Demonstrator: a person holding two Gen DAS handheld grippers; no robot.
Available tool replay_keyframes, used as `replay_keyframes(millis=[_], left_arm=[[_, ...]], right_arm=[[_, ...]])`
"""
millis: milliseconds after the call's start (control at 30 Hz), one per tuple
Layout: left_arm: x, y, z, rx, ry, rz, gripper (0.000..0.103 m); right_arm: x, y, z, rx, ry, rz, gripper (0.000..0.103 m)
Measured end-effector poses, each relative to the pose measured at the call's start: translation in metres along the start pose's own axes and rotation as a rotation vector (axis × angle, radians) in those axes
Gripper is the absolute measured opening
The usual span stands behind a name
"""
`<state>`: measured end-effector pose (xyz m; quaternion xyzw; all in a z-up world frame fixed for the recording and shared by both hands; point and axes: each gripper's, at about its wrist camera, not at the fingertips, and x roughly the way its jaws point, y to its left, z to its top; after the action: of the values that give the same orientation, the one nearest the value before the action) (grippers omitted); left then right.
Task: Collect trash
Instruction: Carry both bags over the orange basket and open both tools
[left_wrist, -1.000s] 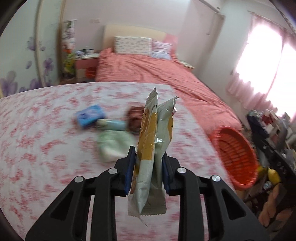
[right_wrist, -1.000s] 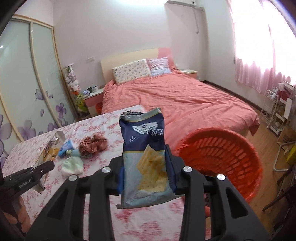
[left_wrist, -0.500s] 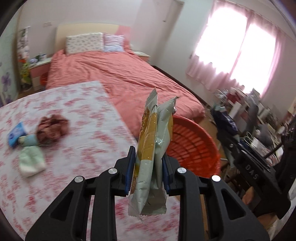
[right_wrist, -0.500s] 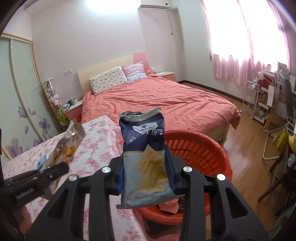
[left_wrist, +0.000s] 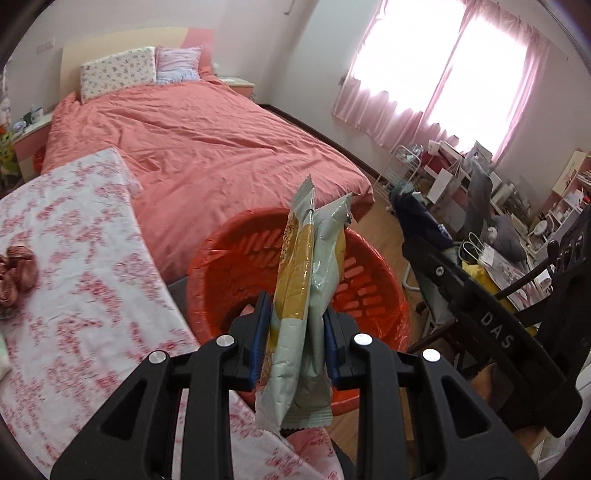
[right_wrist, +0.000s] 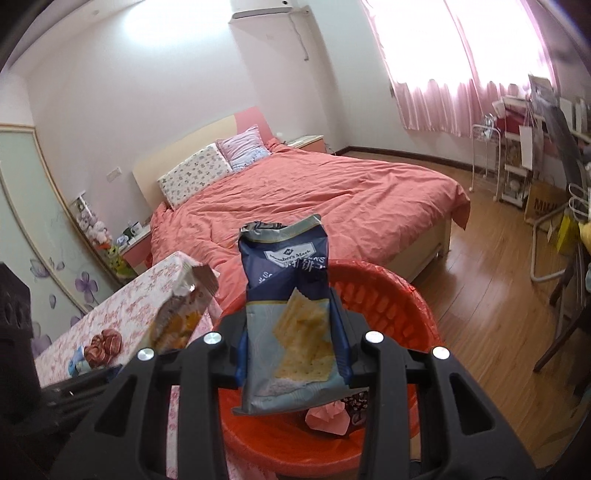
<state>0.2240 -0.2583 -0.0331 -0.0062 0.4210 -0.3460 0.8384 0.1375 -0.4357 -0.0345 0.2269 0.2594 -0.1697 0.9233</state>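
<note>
The yellow-and-pale-green snack wrappers (left_wrist: 299, 295) stand upright between the blue pads of the left tool (left_wrist: 293, 343), which is clamped narrow on them; their crimped tops rise in front of the red laundry-style basket (left_wrist: 229, 258), and in the right wrist view the same wrappers (right_wrist: 181, 314) show at the left, beside the basket rim. The blue cracker bag (right_wrist: 291, 314), torn open at the top and printed with a cracker picture, is pinched upright in the right tool (right_wrist: 293, 354), directly above the red basket (right_wrist: 391, 295). Inside the basket, under that bag, lie a crumpled pink paper (right_wrist: 328, 417) and a dark patterned scrap (right_wrist: 354, 400).

The basket sits on the wooden floor (right_wrist: 491, 314) between the tabletop (left_wrist: 74, 295), covered in a white cloth with red flowers, and the bed (left_wrist: 207, 147) with its coral cover. On the tabletop a brown scrunched fabric item (left_wrist: 16, 273) rests well away from the basket; in the right wrist view it (right_wrist: 103, 341) lies just beside a small blue packet (right_wrist: 75, 360). Two pillows (left_wrist: 140, 70) lean at the headboard. Pink curtains (left_wrist: 424, 110) hang at the bright window, above cluttered shelves (left_wrist: 517, 206).
</note>
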Motion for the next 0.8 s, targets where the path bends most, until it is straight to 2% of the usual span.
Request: replay_keyframes(millis=[133, 200, 267, 367, 467, 633, 800], left_arm=[[0.012, -0.001, 0.003, -0.007, 0.026, -0.001, 0.027], [0.019, -0.002, 0.003, -0.012, 0.039, 0.008, 0.034], [0.022, -0.001, 0.001, -0.017, 0.048, 0.025, 0.048], [0.024, 0.005, -0.002, -0.027, 0.061, 0.041, 0.053], [0.021, 0.012, -0.004, -0.042, 0.067, 0.054, 0.059], [0.009, 0.021, -0.008, -0.044, 0.049, 0.118, 0.064], [-0.014, 0.039, -0.020, -0.040, 0.009, 0.218, 0.069]], right_arm=[[0.012, -0.010, 0.003, 0.027, 0.010, 0.000, 0.037], [0.021, -0.014, 0.006, 0.035, 0.020, -0.001, 0.039], [0.030, -0.017, 0.006, 0.044, 0.034, -0.003, 0.042], [0.039, -0.021, 0.002, 0.054, 0.056, 0.000, 0.044], [0.042, -0.023, -0.001, 0.056, 0.065, -0.005, 0.052], [0.038, -0.015, -0.009, 0.014, 0.063, -0.037, 0.061], [0.030, -0.001, -0.014, -0.042, 0.050, -0.061, 0.068]])
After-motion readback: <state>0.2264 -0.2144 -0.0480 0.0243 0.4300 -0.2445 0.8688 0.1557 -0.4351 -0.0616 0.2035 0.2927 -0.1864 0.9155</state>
